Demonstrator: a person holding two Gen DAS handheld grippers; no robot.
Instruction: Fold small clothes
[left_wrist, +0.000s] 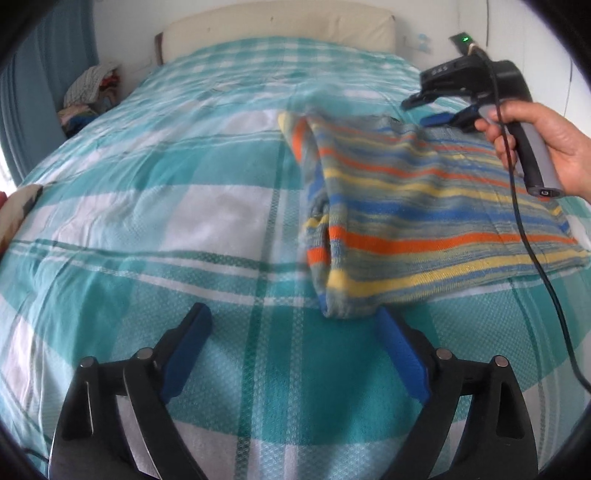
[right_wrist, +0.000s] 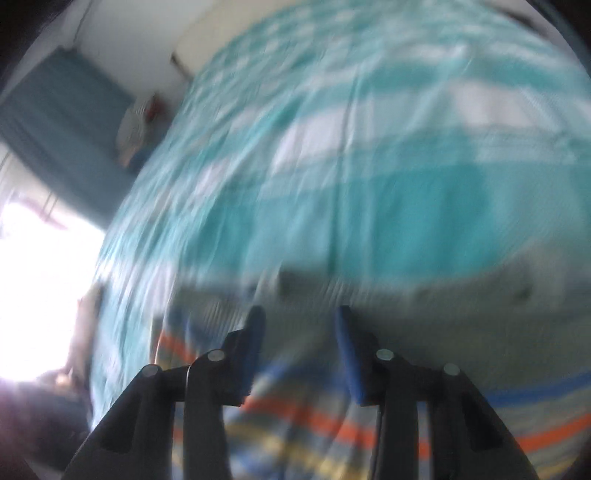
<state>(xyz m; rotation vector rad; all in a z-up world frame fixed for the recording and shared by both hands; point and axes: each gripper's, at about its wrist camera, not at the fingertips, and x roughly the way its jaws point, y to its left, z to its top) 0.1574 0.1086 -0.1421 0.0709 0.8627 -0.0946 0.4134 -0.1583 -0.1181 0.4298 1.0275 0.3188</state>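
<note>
Since nothing lies between them, the jaws of the left gripper (left_wrist: 291, 343) are seen spread wide and empty above the checked teal-and-white bed cover (left_wrist: 155, 206), with the near corner of the striped knitted garment (left_wrist: 424, 229) just beside its right-hand finger and not touched by it. Beyond that corner the garment is laid flat on the bed to the right, its orange, yellow and blue bands running across, and its left edge appears doubled over, so at least one fold is judged to have been made. How many folds are in it cannot be told, since the far part of the cloth is blurred. At the garment's far side the right gripper (left_wrist: 436, 110) is held in a person's hand (left_wrist: 546, 147), low over the cloth; in its own blurred view the right gripper's jaws are partly parted with nothing visibly between the pads, and the stripes are seen below them. A further fold and a smoothing are judged to be left, if a smaller bundle is wanted. Farther off, a heap of other clothes (left_wrist: 92, 96) is seen beside the bed near the curtain, and these are probably still to be folded.
</note>
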